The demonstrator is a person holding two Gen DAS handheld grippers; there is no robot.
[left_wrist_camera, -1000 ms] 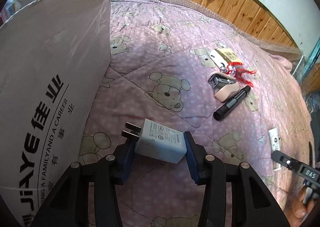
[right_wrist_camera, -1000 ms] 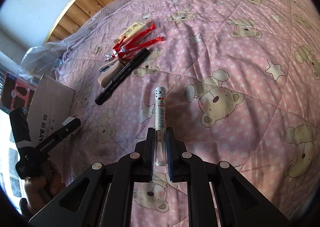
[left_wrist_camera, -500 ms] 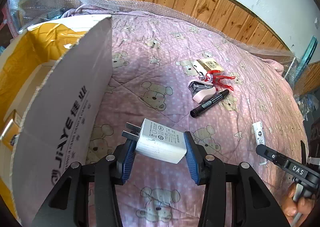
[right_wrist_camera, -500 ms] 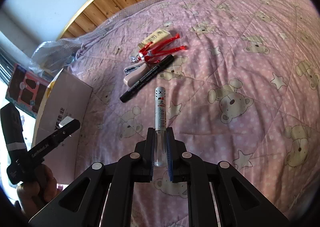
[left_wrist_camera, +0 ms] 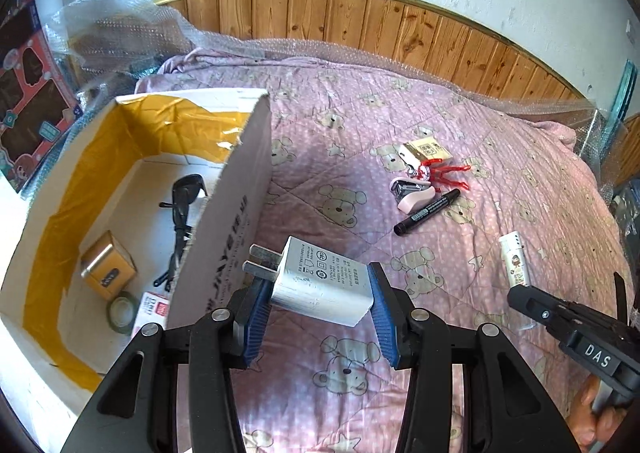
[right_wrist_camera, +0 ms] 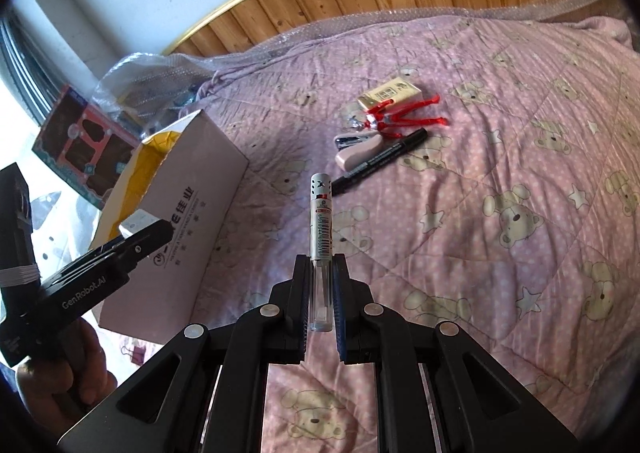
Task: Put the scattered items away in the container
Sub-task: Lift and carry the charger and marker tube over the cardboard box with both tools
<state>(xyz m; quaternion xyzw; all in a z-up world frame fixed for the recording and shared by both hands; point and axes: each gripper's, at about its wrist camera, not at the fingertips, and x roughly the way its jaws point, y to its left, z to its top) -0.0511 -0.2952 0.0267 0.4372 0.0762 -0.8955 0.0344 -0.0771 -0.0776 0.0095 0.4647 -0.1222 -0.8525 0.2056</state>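
My left gripper (left_wrist_camera: 316, 299) is shut on a white plug charger (left_wrist_camera: 322, 280), held above the quilt just right of the cardboard box (left_wrist_camera: 236, 189). Its prongs point toward the box wall. The open box has a yellow-taped lining. My right gripper (right_wrist_camera: 321, 293) is shut on a slim lighter (right_wrist_camera: 321, 221) with a metal cap, its tip pointing forward over the quilt. The box (right_wrist_camera: 188, 221) lies left of it. A black marker (left_wrist_camera: 426, 212), a pink stapler (left_wrist_camera: 412, 193), a red clip bundle (left_wrist_camera: 440, 171) and a small yellow packet (left_wrist_camera: 424, 149) lie together on the quilt.
Inside the box lie a black cable (left_wrist_camera: 182, 213), a gold tin (left_wrist_camera: 108, 271), a tape roll (left_wrist_camera: 120, 311) and a small packet (left_wrist_camera: 154, 307). A wooden headboard (left_wrist_camera: 360, 25) backs the bed. Bubble wrap and a picture box (left_wrist_camera: 28, 93) sit at the far left.
Both grippers have risen well above the quilt with their items. The left view now looks down into the open box, which was only seen from the side before.
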